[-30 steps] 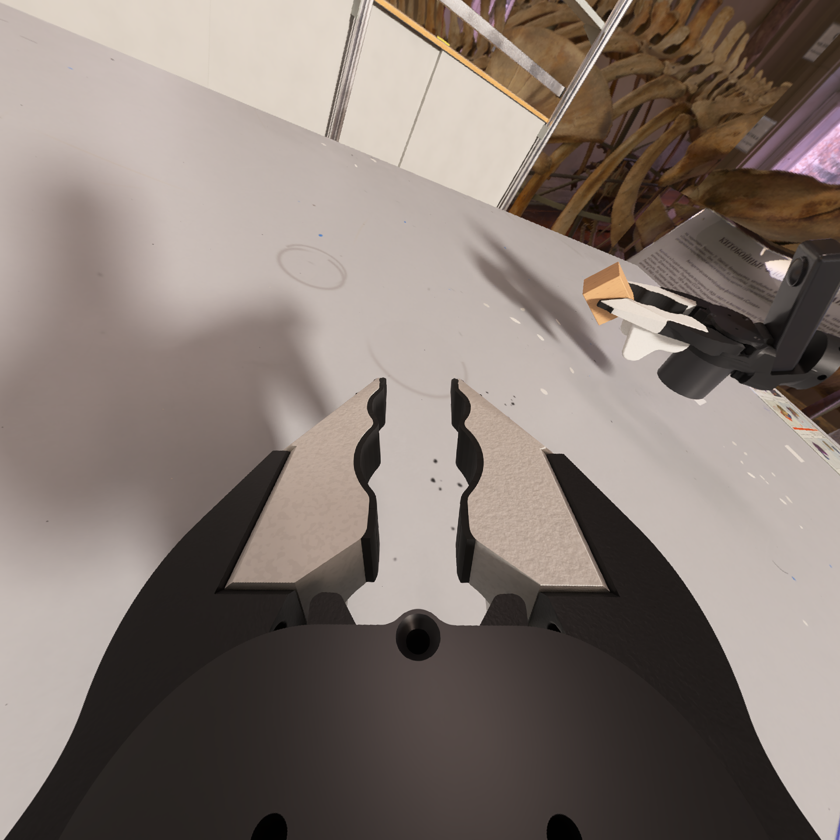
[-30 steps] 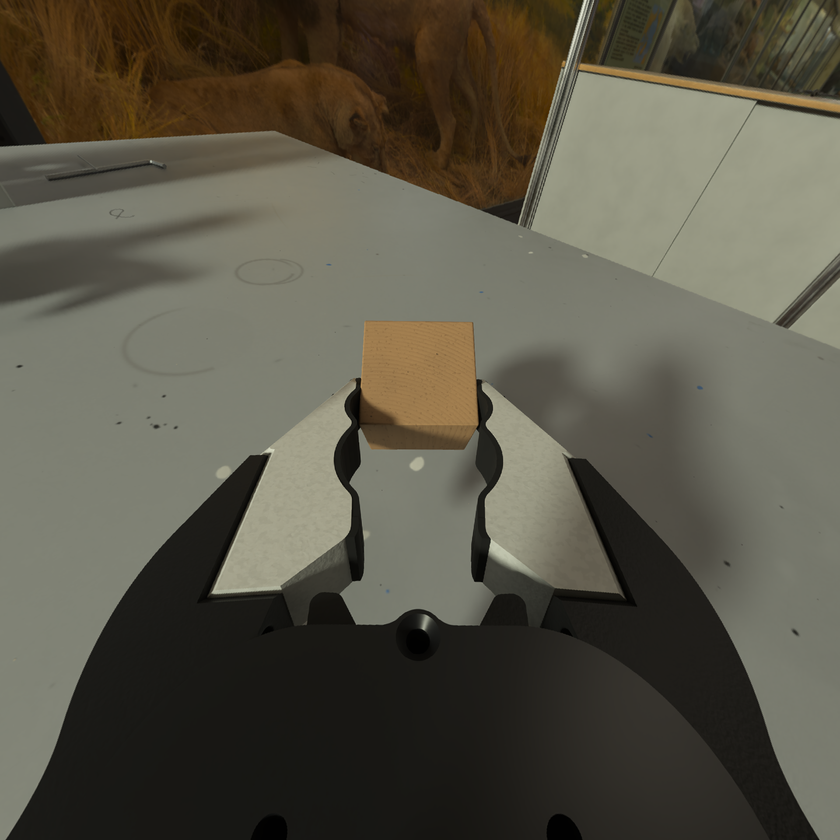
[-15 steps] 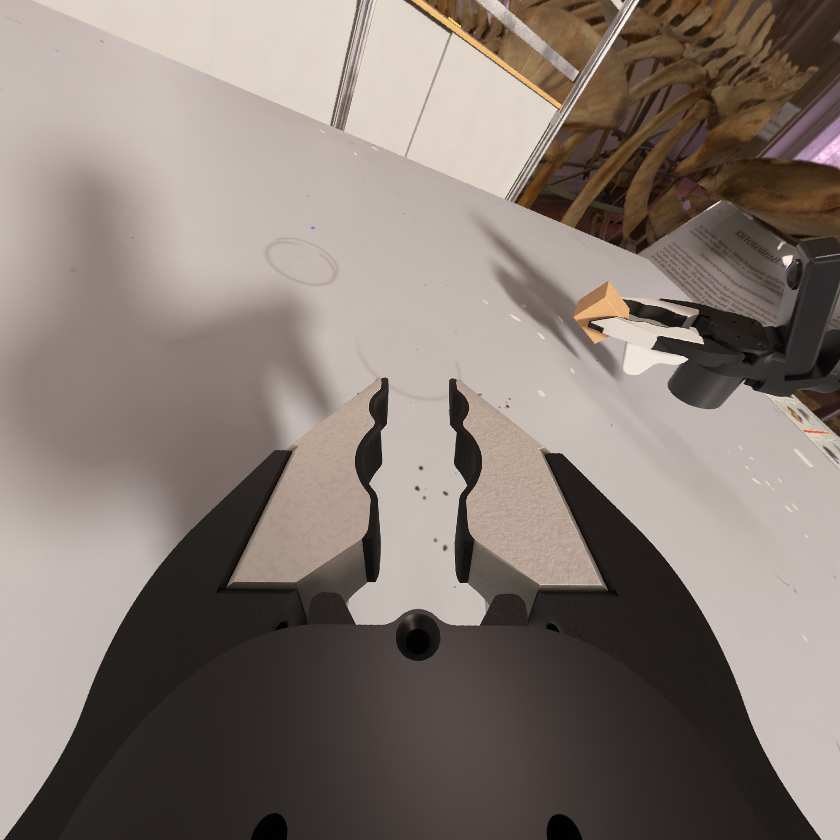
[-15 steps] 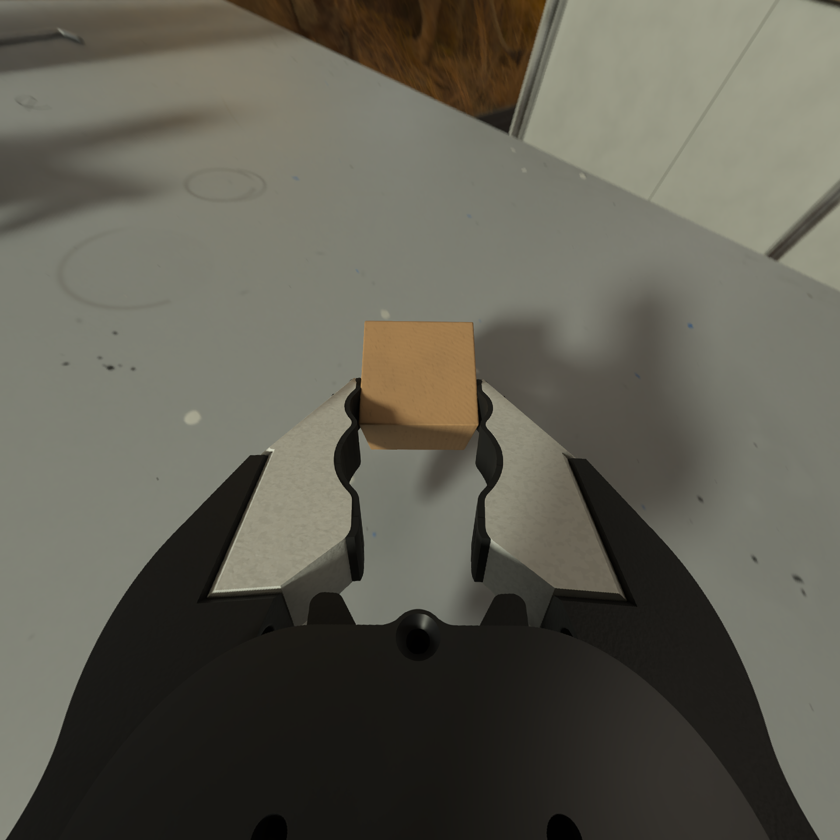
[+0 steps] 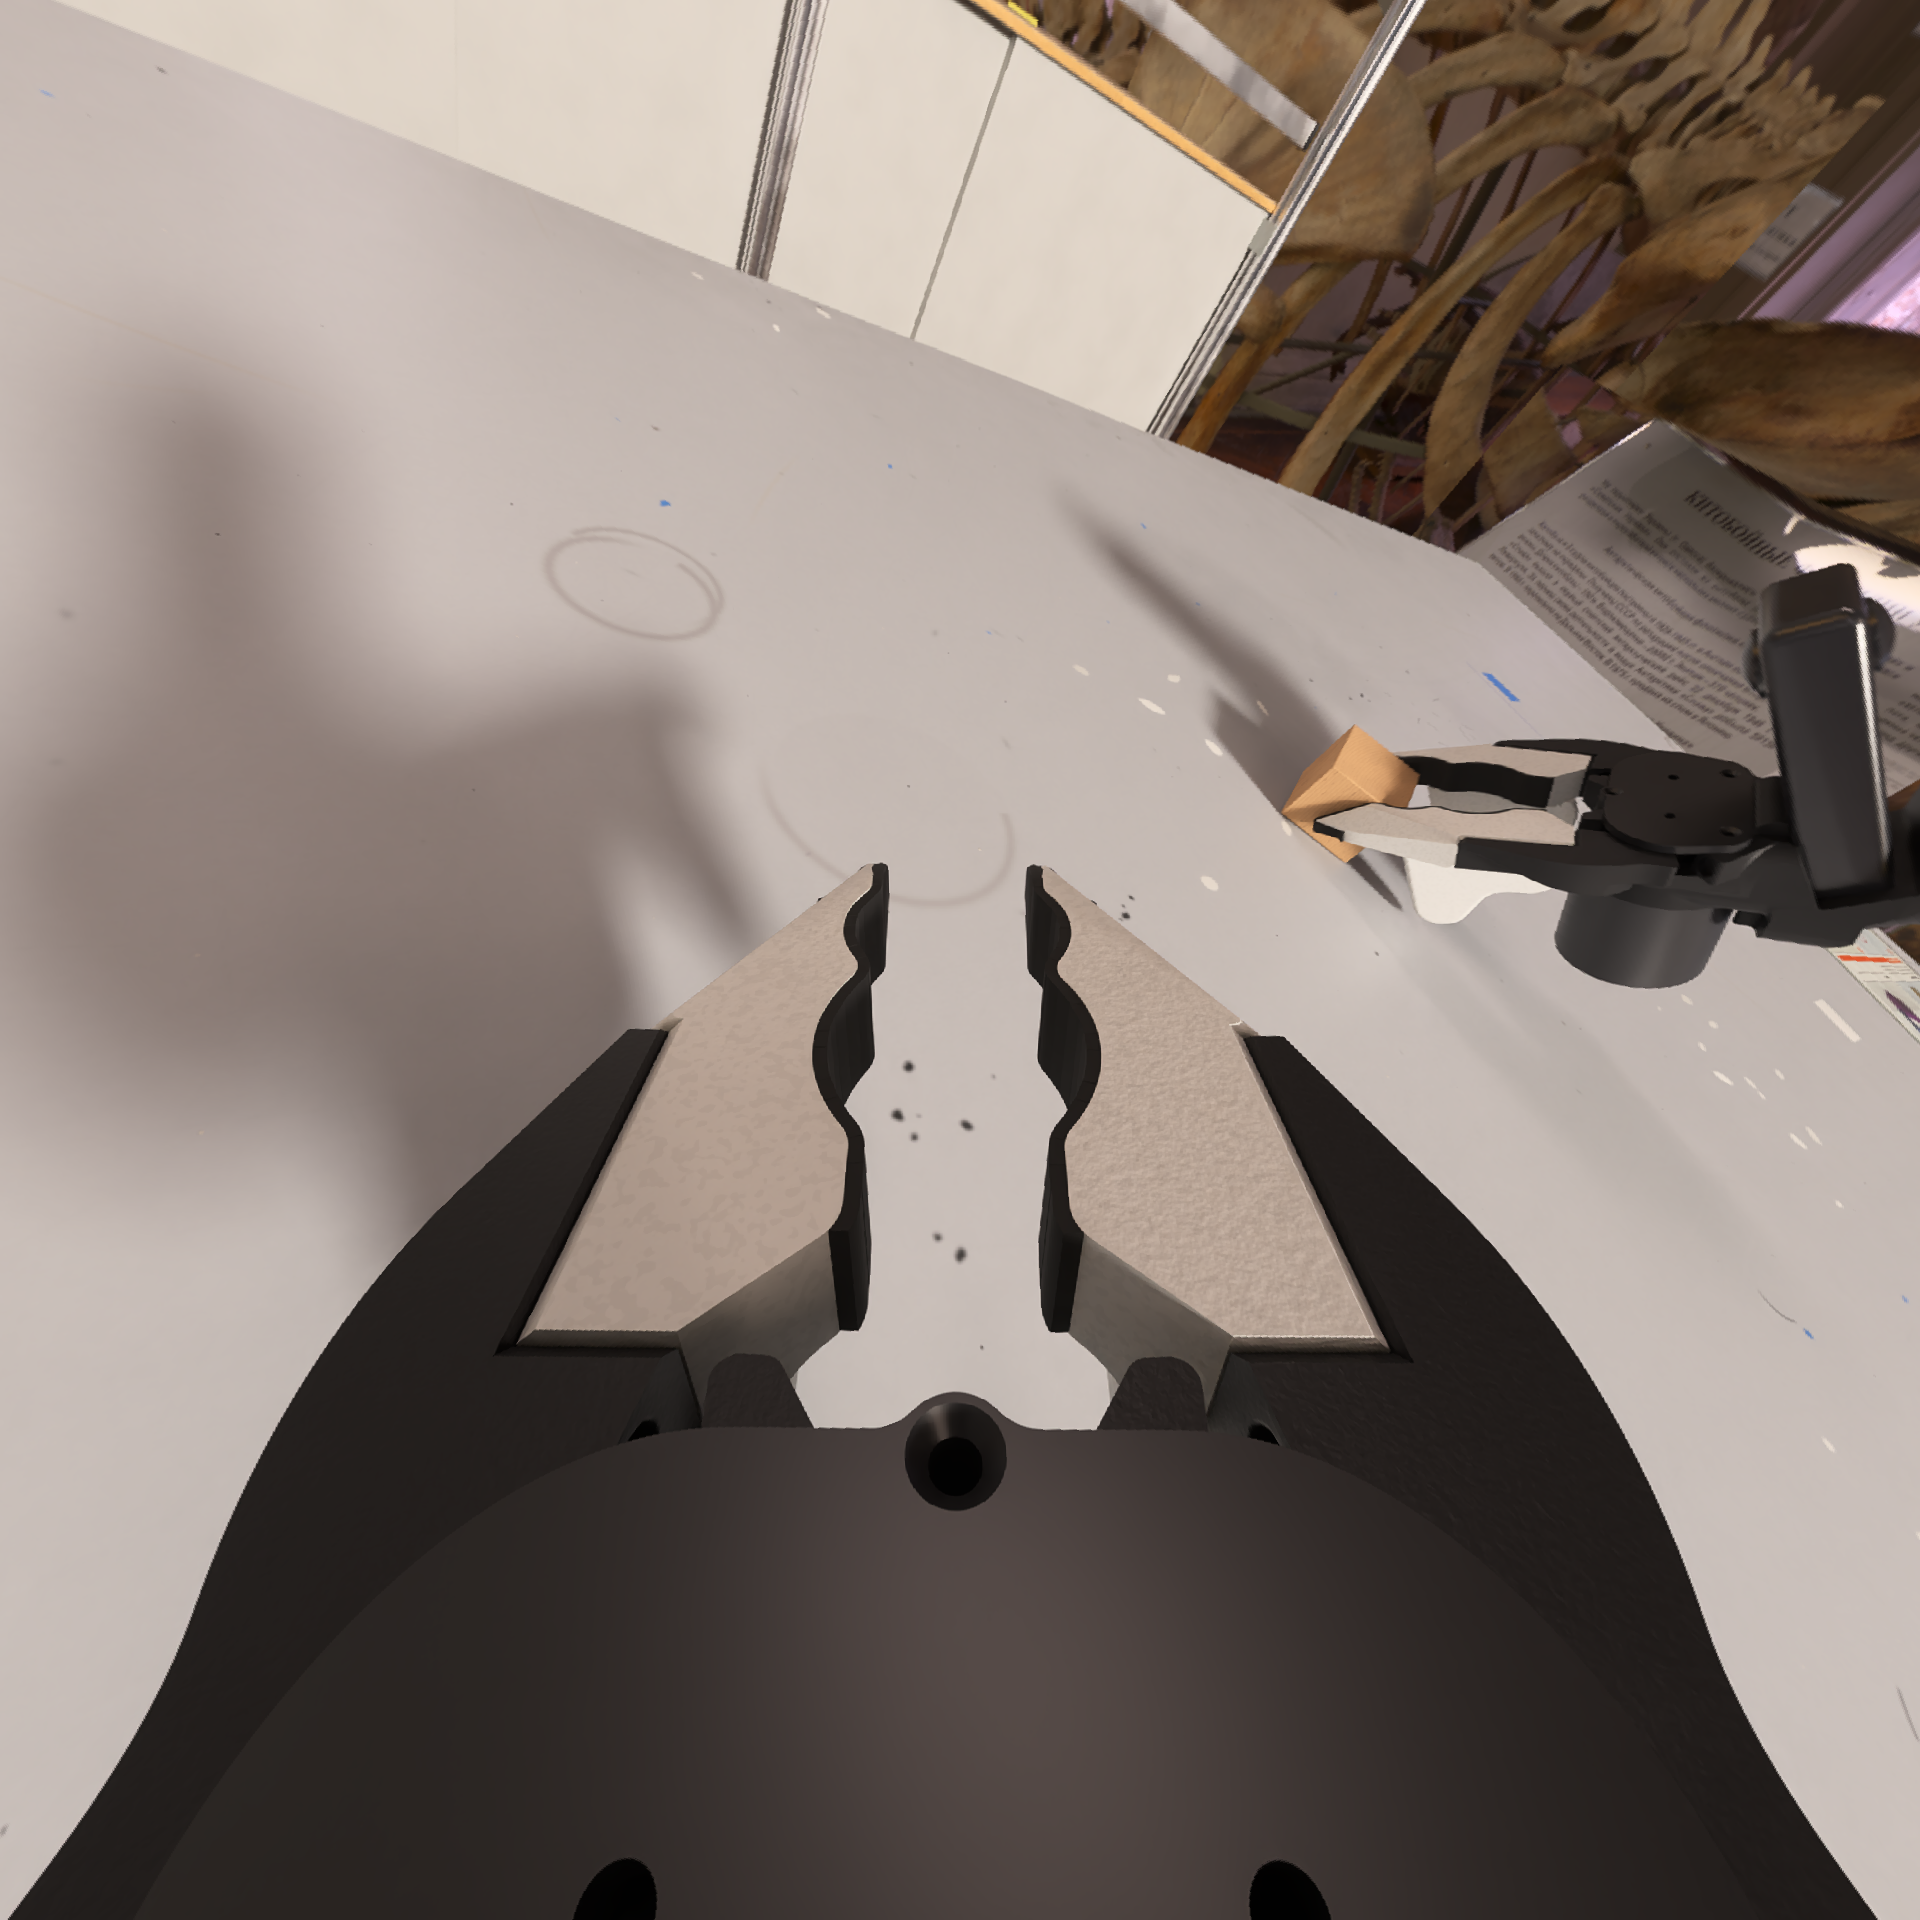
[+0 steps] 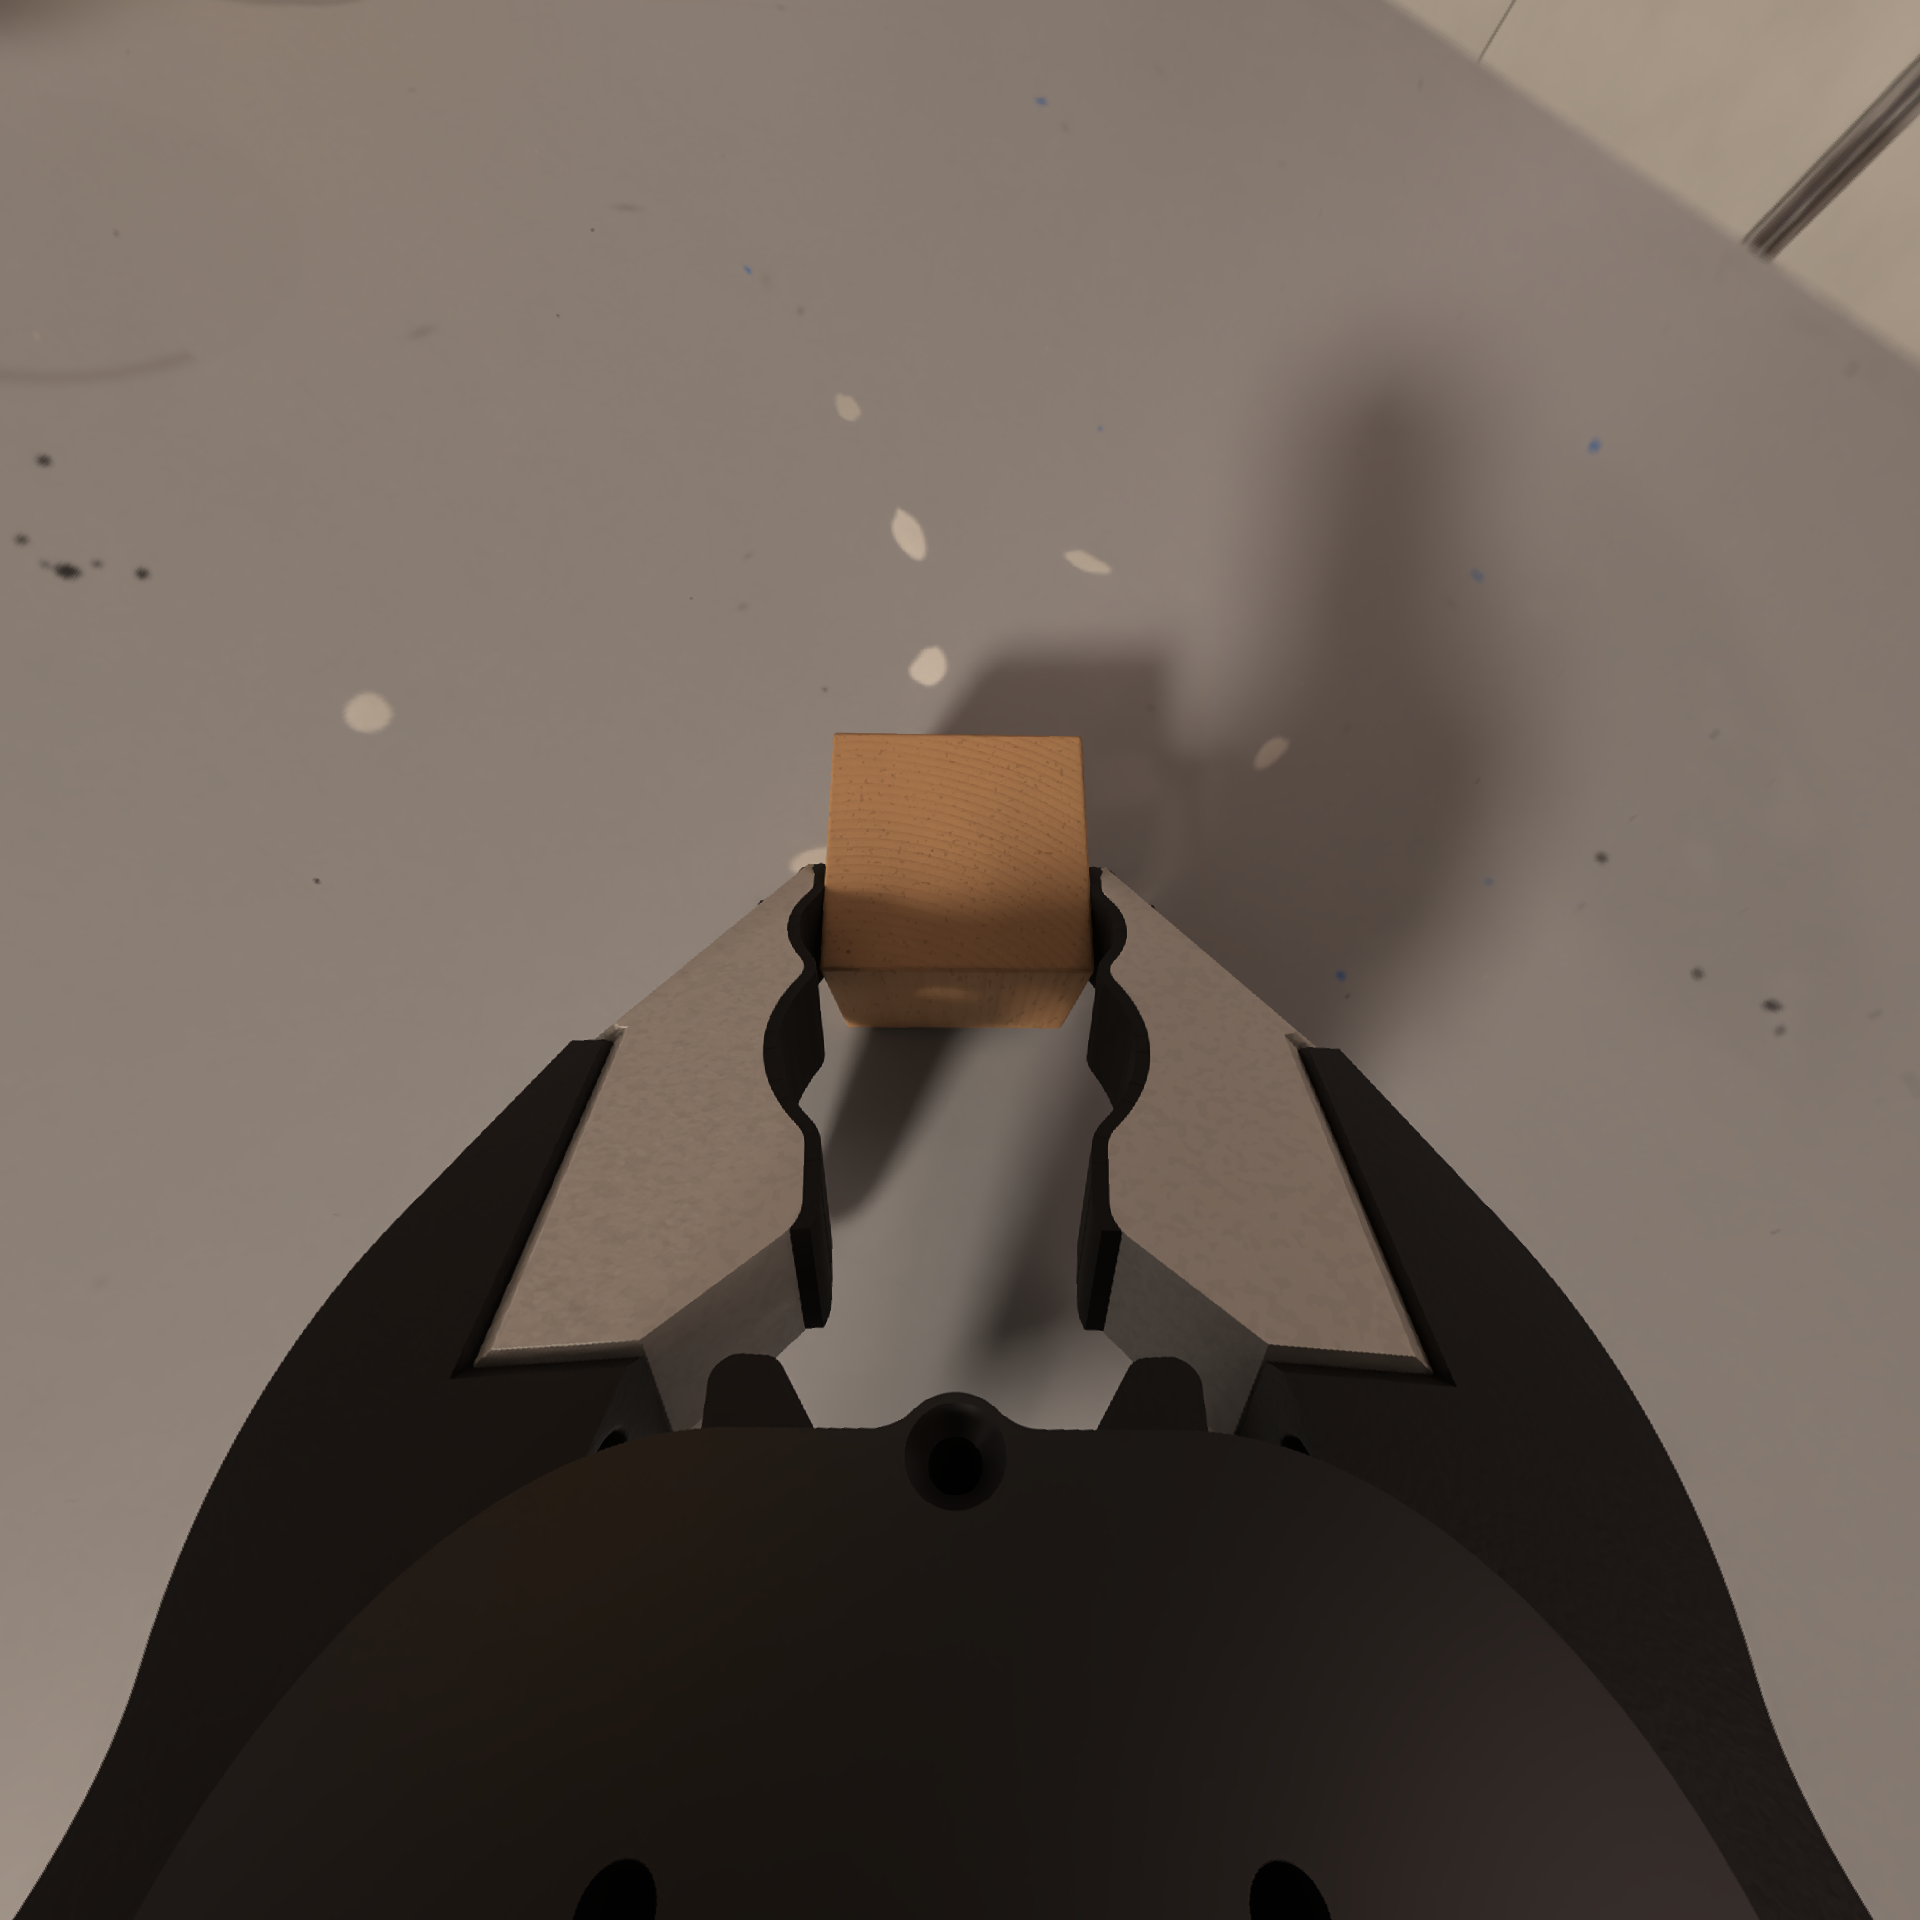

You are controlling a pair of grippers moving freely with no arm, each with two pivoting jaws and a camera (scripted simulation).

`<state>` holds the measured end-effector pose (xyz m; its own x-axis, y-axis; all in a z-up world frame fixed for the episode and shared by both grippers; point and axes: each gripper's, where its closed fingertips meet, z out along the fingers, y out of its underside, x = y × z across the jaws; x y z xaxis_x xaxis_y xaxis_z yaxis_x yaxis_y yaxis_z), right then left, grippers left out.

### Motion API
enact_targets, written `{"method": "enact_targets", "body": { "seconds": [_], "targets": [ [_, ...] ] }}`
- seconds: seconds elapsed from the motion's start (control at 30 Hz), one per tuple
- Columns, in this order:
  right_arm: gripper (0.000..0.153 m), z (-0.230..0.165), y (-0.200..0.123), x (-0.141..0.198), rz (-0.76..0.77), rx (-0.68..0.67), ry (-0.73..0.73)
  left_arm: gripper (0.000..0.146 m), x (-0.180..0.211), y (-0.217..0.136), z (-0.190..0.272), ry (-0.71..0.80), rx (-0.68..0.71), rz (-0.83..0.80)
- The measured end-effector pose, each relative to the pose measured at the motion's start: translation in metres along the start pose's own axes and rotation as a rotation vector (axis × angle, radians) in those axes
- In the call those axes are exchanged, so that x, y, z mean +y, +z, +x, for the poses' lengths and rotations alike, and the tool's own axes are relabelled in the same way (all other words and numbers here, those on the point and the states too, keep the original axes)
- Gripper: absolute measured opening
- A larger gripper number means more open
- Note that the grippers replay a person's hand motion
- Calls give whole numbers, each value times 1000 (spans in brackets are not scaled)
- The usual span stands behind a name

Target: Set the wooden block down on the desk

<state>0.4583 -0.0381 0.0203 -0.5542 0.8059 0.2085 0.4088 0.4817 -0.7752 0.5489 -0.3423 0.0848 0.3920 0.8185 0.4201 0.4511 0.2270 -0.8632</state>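
Observation:
The wooden block (image 6: 956, 862) is a small tan cube held between the tips of my right gripper (image 6: 956, 878), which is shut on it. The left wrist view shows the block (image 5: 1340, 790) at the right, tilted, with its lower corner just at the grey desk (image 5: 416, 727) and its shadow right beside it. The right gripper (image 5: 1361, 802) there lies low and nearly level over the desk. My left gripper (image 5: 956, 883) is open with a narrow gap and empty, above the desk's middle, well left of the block.
A printed sheet (image 5: 1621, 582) lies at the desk's right edge behind the right gripper. White panels (image 5: 1039, 208) and a metal post (image 6: 1829, 156) stand past the far edge. Ring marks (image 5: 634, 582) and paint specks dot the desk (image 6: 416, 935).
The right gripper has come down and tipped toward the desk with the block still in it; the block's shadow has closed up to it. The left gripper has barely shifted.

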Motion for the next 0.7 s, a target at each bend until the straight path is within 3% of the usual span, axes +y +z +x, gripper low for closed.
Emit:
{"method": "enact_targets", "body": {
  "seconds": [0.2, 0.7],
  "targets": [
    [49, 1, 3, 2, -34, -26, 111, 26, 2, -15, 9, 9, 7, 29],
    [62, 18, -6, -20, 145, -12, 158, 26, 24, -34, 82, 171, 194, -42]
  ]
}}
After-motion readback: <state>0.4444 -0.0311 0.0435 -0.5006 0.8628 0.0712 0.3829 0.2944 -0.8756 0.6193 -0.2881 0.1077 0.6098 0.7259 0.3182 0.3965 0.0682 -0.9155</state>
